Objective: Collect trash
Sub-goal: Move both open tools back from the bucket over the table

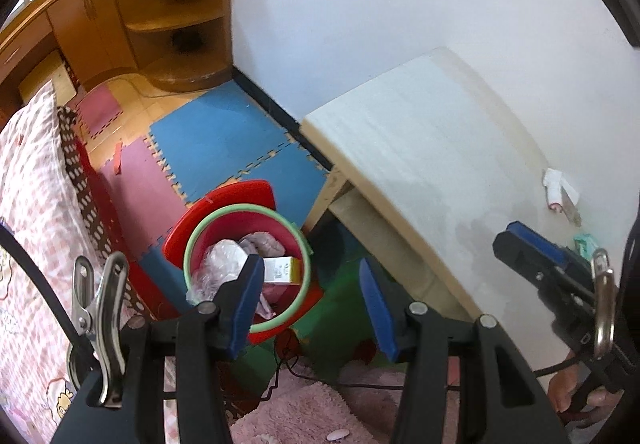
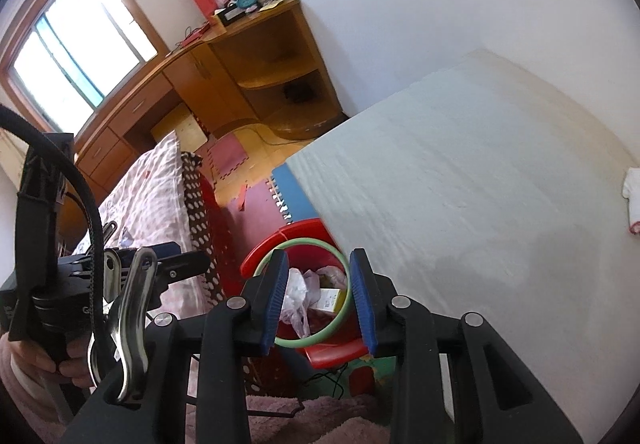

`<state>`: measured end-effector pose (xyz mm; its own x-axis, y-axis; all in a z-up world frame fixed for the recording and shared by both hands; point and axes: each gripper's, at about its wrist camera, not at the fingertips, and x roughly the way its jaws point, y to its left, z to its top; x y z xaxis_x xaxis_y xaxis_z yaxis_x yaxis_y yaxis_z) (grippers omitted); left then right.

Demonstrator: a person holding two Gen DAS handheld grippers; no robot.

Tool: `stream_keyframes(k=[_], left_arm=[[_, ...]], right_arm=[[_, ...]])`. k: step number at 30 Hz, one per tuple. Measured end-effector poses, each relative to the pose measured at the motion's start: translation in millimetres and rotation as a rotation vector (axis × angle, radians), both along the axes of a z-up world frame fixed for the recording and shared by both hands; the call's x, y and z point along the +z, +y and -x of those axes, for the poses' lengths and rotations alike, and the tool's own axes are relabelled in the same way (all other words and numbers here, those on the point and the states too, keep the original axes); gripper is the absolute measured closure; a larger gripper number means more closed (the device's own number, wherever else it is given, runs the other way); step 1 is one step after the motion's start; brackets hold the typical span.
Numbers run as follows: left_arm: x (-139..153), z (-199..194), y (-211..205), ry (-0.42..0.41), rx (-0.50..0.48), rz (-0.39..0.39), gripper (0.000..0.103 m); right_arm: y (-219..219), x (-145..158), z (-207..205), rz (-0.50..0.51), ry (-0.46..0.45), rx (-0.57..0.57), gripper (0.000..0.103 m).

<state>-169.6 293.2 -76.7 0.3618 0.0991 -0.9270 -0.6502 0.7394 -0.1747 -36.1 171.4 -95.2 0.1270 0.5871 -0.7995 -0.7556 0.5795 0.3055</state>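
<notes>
While both grippers hang above the floor beside the table, the scene reads as follows.

Bin: a red waste bin [image 1: 224,216] with a pale green ring around its rim stands on the foam floor mats [image 1: 224,132], just beside the table's left front leg.
Bin contents: crumpled clear plastic [image 1: 222,258], pinkish wrappers and a small white-and-yellow carton [image 1: 282,270] lie inside.
Left gripper [image 1: 308,304]: jaws apart, nothing between the blue pads, pointing down over the bin.
Right gripper [image 2: 320,300]: jaws apart and empty, also aimed at the bin.
Trash left: a crumpled white tissue with a pink edge [image 1: 554,188] lies near the right edge of the pale table [image 1: 420,132]; a small teal packet [image 1: 586,244] sits nearer the front edge, partly hidden.
Step in hand: seemingly between a drop and the next pick.
Next move: probably swing the right gripper across to the tissue, lower over it, close, and carry it to the bin.
</notes>
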Motion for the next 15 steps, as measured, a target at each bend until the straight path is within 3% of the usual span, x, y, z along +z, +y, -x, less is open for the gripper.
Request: stream_keyframes(k=[15], left_arm=[[28, -64, -48, -0.033, -0.161, -0.008, 0.051]], right_arm=[[-68, 20, -35, -0.031, -0.015, -0.147, 0.070]])
